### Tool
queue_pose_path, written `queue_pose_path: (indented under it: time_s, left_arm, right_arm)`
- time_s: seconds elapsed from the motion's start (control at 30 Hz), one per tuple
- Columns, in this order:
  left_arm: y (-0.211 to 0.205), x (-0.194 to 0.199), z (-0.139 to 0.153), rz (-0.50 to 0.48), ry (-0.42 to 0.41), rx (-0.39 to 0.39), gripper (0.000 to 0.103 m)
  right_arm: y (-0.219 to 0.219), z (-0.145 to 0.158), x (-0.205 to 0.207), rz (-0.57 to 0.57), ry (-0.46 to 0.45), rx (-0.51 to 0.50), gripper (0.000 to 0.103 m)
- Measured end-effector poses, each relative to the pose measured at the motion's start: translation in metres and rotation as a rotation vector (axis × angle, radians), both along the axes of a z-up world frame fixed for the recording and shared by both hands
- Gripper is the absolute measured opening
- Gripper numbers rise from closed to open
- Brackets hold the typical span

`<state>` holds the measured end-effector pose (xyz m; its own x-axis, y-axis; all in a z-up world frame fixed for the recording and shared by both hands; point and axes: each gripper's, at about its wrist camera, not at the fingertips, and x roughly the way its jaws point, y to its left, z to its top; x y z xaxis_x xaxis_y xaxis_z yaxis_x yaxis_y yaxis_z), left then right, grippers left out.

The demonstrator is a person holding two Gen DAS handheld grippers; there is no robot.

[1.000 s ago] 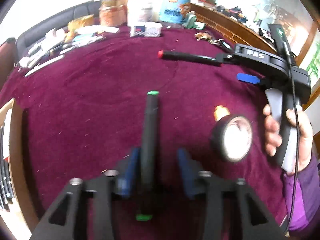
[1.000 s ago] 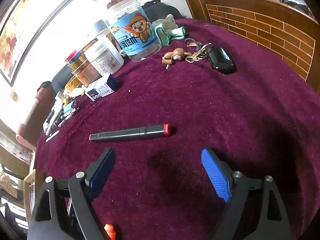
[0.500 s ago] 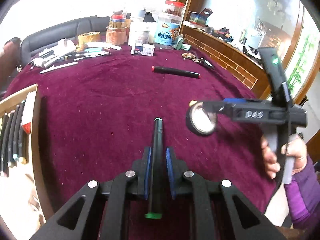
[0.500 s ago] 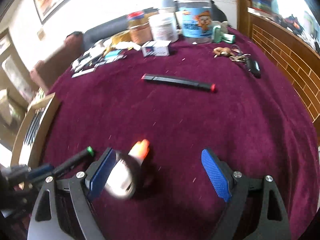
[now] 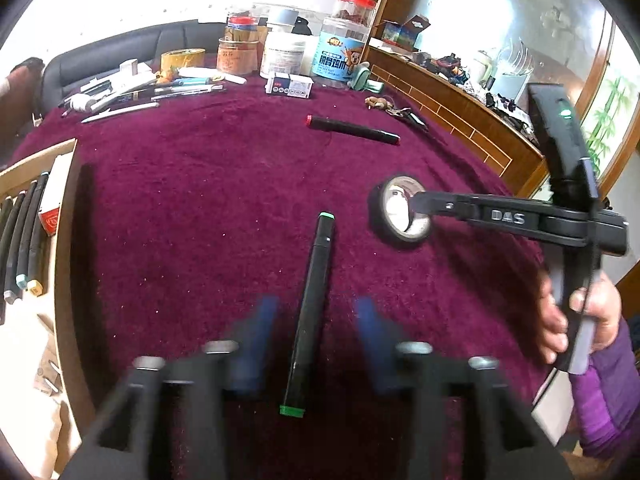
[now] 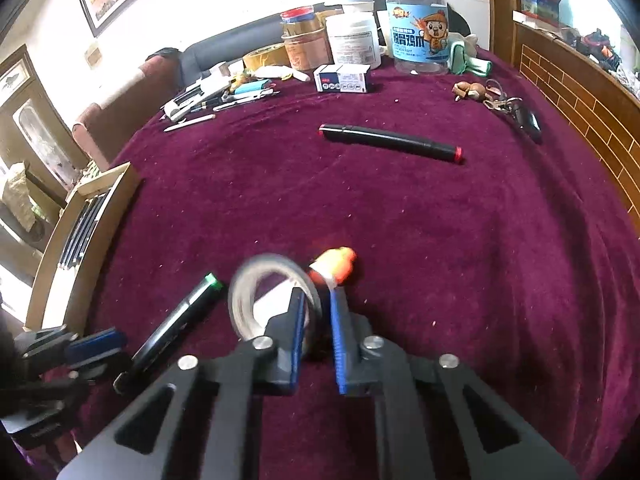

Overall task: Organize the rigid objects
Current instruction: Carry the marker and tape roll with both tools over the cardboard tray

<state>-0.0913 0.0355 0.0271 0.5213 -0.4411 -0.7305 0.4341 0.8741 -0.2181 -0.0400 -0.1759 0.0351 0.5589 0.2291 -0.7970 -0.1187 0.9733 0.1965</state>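
A black marker with green ends (image 5: 312, 304) lies on the purple cloth between the open fingers of my left gripper (image 5: 316, 320), not held; it also shows in the right wrist view (image 6: 176, 324). My right gripper (image 6: 316, 312) is shut on the rim of a black tape roll (image 6: 272, 300), with an orange-capped piece (image 6: 336, 266) just beyond it. In the left wrist view the right gripper (image 5: 420, 202) pinches the tape roll (image 5: 400, 212) to the right of the marker. A second black marker with red ends (image 6: 390, 144) lies farther back, and shows in the left wrist view (image 5: 352, 130).
A wooden tray (image 5: 60, 216) holding several markers sits at the left table edge. Jars (image 6: 416, 36), a small box (image 6: 342, 78), pens (image 6: 224, 98) and keys (image 6: 504, 104) line the far side. A brick-pattern wooden ledge (image 6: 580, 112) runs along the right.
My left gripper has opened and let go of the green-ended marker, which now lies on the cloth. My right gripper has closed on the tape roll.
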Motion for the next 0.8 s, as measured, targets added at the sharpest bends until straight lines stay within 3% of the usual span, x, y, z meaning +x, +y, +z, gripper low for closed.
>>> queue_pose_path:
  time_s: [0.2, 0.27, 0.33, 0.37, 0.53, 0.8]
  left_arm:
    - [-0.013, 0.011, -0.009, -0.006, -0.010, 0.043, 0.074]
    - [-0.025, 0.017, -0.021, -0.036, 0.020, 0.083, 0.070]
    - [-0.035, 0.014, -0.019, -0.058, -0.007, 0.114, 0.043]
    - [-0.034, 0.014, -0.019, -0.070, 0.009, 0.098, 0.014]
    - [-0.014, 0.012, -0.018, -0.040, 0.050, 0.001, 0.015]
    - [0.044, -0.015, 0.025, 0.056, -0.026, -0.166, 0.015]
  right_arm:
    - [0.001, 0.014, -0.017, 0.020, -0.068, -0.006, 0.012]
    - [0.000, 0.015, -0.019, 0.006, -0.078, -0.020, 0.012]
    - [-0.002, 0.013, -0.018, -0.004, -0.067, -0.016, 0.012]
    - [-0.002, 0.013, -0.018, -0.002, -0.065, -0.012, 0.012]
    - [0.000, 0.013, -0.026, 0.012, -0.070, 0.000, 0.011]
    - [0.015, 0.031, -0.040, 0.071, -0.099, 0.050, 0.011]
